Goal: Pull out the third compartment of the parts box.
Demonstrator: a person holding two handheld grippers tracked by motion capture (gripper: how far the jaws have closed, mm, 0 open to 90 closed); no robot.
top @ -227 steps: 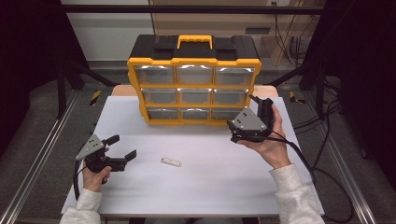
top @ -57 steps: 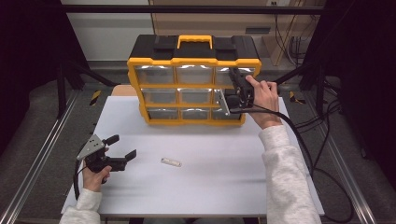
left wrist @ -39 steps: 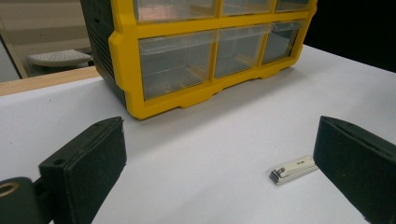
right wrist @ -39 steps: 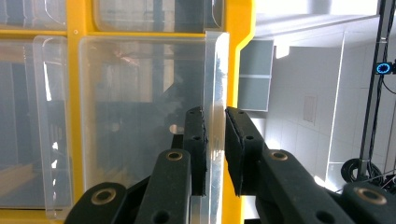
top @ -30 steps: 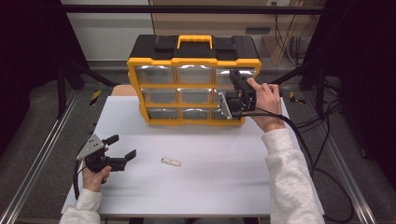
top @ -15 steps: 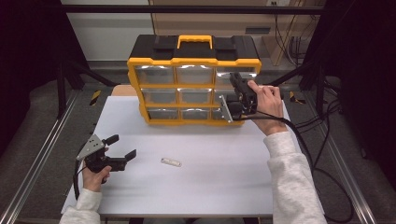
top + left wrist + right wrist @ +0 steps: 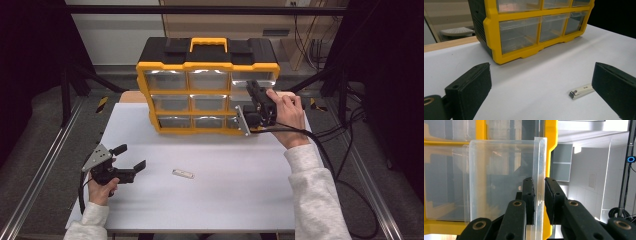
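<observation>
A yellow and black organiser (image 7: 207, 65) with clear drawers stands at the back of the white table (image 7: 220, 200). My right gripper (image 7: 253, 94) is at its right column, middle row. In the right gripper view it (image 7: 539, 182) is shut on the front lip of a clear drawer (image 7: 499, 180), which stands a little out of the yellow frame. My left gripper (image 7: 131, 157) rests low at the table's front left, open and holding nothing (image 7: 541, 80). A small flat white piece with a metal end (image 7: 183, 173) lies on the table, just inside the right-hand jaw (image 7: 581, 90).
The organiser's lower drawers (image 7: 519, 35) face the left gripper across bare table. Metal rails (image 7: 40, 175) run along both sides of the table. Cables (image 7: 345, 165) trail off to the right behind the person's right sleeve (image 7: 315, 200).
The right gripper rose from the organiser's lower right corner to the right middle drawer and shut on its lip, then drew back slightly. The left gripper and the white piece stayed put.
</observation>
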